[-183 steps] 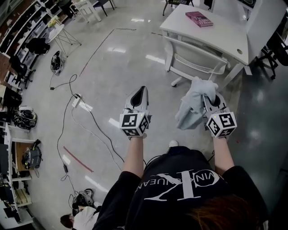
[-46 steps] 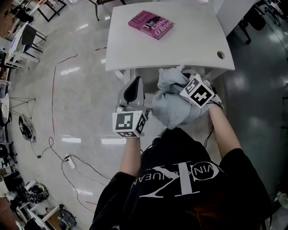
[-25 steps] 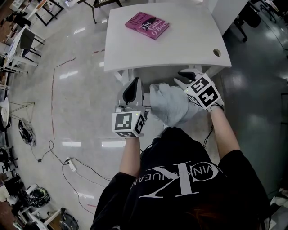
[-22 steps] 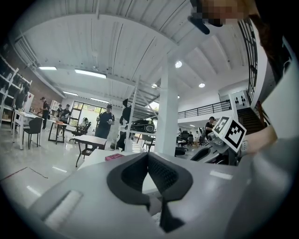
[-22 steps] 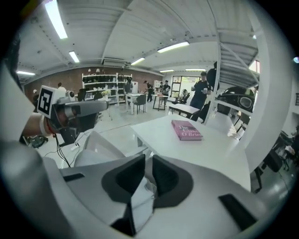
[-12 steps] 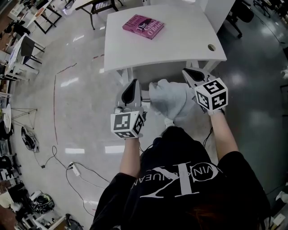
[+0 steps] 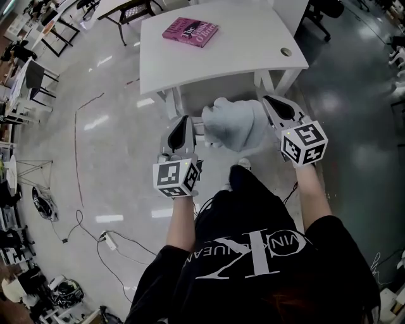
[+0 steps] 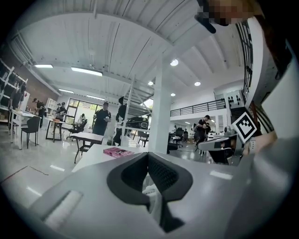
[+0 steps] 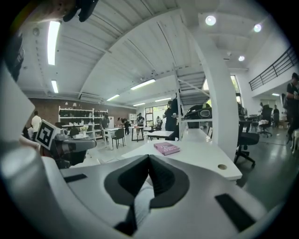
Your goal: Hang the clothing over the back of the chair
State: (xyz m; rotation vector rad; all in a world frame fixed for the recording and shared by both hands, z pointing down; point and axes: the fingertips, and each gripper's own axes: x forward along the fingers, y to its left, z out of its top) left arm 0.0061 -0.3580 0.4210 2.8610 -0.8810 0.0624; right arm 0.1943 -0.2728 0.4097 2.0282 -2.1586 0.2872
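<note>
The grey clothing (image 7: 237,123) lies bunched over the back of the white chair (image 7: 200,130), which is pushed in under the white table (image 7: 240,44). The garment hides most of the chair. My right gripper (image 7: 268,99) is just right of the clothing, jaws shut and empty; its own view shows the tips (image 9: 149,156) meeting with nothing between them. My left gripper (image 7: 184,119) is left of the clothing by the chair back, also shut (image 8: 148,155) and empty. Both point level towards the table.
A pink book (image 7: 190,31) lies on the far left of the table top. Cables (image 7: 76,221) trail over the floor at the left. More tables and chairs (image 7: 133,9) stand beyond, and people stand far off in both gripper views.
The right gripper has let go of the clothing, drawn off to its right and upward, and shut. The clothing stays draped on the chair back. The left gripper has shifted slightly.
</note>
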